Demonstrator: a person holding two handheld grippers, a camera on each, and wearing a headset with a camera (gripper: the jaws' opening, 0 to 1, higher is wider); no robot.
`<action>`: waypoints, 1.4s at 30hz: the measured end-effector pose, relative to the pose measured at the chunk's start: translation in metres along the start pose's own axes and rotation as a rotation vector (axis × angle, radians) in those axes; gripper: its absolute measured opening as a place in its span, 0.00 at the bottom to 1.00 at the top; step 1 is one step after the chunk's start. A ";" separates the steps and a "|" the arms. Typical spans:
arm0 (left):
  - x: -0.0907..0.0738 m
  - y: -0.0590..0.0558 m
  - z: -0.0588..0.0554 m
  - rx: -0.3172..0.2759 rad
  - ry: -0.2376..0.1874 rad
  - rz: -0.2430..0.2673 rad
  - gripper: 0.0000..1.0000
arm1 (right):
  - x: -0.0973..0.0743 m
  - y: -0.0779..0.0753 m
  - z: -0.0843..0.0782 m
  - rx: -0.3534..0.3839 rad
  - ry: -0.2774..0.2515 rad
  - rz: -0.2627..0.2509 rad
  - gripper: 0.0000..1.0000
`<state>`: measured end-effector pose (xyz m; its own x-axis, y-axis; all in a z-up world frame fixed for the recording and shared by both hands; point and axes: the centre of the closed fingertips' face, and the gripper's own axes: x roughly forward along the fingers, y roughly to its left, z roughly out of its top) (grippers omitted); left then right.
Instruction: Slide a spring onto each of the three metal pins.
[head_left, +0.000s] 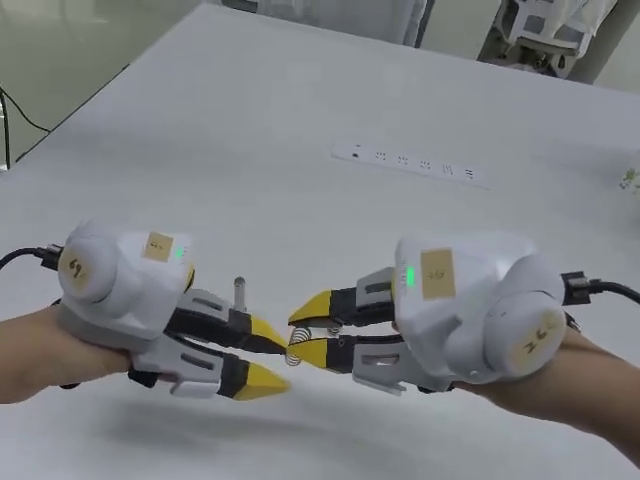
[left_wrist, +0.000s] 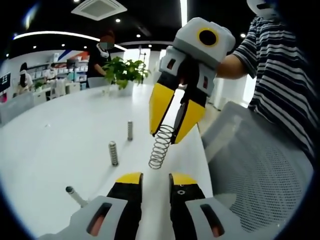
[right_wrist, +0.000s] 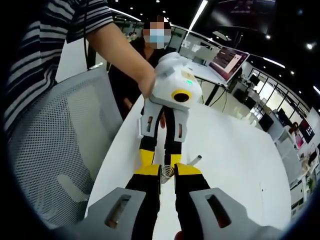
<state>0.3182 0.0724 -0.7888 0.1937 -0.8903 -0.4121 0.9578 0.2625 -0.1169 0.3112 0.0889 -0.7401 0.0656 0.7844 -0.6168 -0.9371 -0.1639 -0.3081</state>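
Plainly, right tool (left_wrist: 165, 136) grips spring (left_wrist: 161, 147); left gripper view reveals three pins (left_wrist: 114, 153).

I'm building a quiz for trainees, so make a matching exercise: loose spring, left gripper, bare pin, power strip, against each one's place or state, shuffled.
1 loose spring
2 left gripper
3 bare pin
4 power strip

A open, empty
B far across the table
C held by the right gripper
D close beside the left gripper

Pairs: 1-C, 2-A, 3-D, 4-B
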 end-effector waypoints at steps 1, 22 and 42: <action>-0.003 0.001 -0.001 -0.004 0.000 0.009 0.13 | 0.000 0.000 0.000 -0.001 0.001 0.001 0.07; -0.036 0.014 -0.016 -0.092 -0.041 0.131 0.33 | 0.001 -0.004 -0.004 0.005 0.010 -0.003 0.07; -0.065 0.028 -0.022 -0.152 -0.106 0.250 0.76 | -0.002 -0.013 -0.010 0.024 0.017 -0.027 0.07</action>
<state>0.3277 0.1459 -0.7847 0.4479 -0.8229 -0.3496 0.8366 0.5236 -0.1609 0.3264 0.0831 -0.7423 0.0964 0.7779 -0.6209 -0.9428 -0.1286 -0.3075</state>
